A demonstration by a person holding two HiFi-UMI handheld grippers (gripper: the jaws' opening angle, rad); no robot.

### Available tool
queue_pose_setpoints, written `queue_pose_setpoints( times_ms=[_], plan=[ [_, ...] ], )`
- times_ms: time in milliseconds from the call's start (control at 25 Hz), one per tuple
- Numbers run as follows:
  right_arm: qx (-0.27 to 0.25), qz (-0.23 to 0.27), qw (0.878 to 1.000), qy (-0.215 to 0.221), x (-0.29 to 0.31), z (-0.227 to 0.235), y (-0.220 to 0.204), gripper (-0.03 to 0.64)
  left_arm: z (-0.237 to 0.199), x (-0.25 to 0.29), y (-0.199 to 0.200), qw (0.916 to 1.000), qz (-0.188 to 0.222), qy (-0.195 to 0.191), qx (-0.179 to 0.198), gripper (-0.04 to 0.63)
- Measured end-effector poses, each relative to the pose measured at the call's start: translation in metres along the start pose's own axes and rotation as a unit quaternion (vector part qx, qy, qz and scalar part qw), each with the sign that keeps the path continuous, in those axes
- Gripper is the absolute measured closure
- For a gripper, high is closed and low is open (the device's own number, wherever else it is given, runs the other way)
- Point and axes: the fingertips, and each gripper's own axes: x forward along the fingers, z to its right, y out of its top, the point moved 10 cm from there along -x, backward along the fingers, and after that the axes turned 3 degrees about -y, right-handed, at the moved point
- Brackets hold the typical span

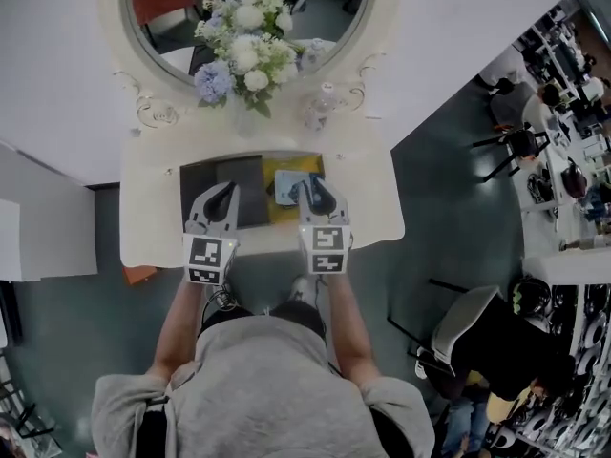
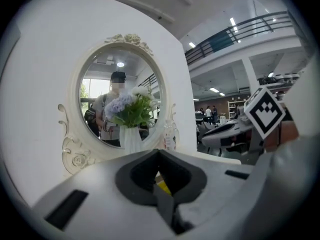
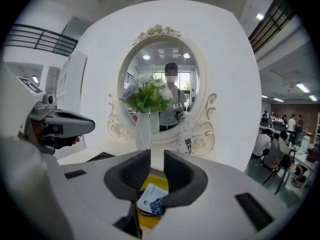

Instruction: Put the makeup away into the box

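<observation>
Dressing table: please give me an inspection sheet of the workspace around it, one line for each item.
Surface: white dressing table with oval mirror.
Job's things: dark box open; pale packet on its yellow part.
Clutter: vase of flowers, small bottle.
Grippers: left gripper jaws together, empty; right gripper jaws slightly apart, empty.
Cables: nothing seen.
Surroundings: open hall, seated person, desks.

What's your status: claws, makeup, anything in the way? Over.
Left claw shut, empty. Right claw narrowly open, empty. Pale blue packet lying in the box, yellow section. No obstruction seen.
</observation>
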Motion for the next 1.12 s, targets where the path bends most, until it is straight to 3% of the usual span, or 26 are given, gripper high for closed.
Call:
queue_pose_setpoints(
  times_ms=[360, 1120],
  plan=[
    [-0.009, 0.055, 0.998, 0.009, -0.036, -0.01, 0.021, 0.585, 0.0, -0.026, 0.02, 0.9993, 0.028, 0.018, 0.019, 0.594],
    [-0.013, 0.06, 0.998, 0.01, -0.041, -0.004, 0.025, 0.588, 0.001, -0.029, 0.023, 0.999, 0.032, 0.023, 0.018, 0.594]
  ],
)
